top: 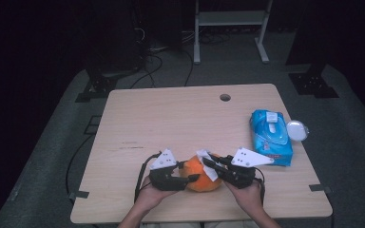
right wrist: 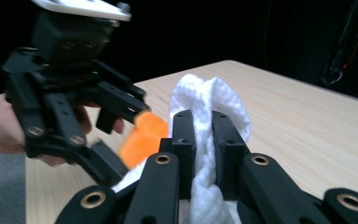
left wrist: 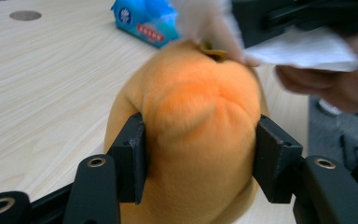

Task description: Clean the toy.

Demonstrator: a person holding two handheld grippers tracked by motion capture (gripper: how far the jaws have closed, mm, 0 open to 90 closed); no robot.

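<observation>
Two tongs meet: left tongs [left wrist: 200, 161] squeeze the orange plush [left wrist: 196, 135], right tongs [right wrist: 204, 135] pinch a white wipe [right wrist: 214, 100] against it.

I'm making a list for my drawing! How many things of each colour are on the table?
Orange: 1, the plush fruit
White: 1, the wipe
Blue: 1, the wipes pack
Clear: 1, the round lid
Total: 4

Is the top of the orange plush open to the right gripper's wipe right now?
Probably yes: the left gripper clamps the orange plush by its sides, leaving its top bare, and the wipe in the right gripper is already at it.
</observation>
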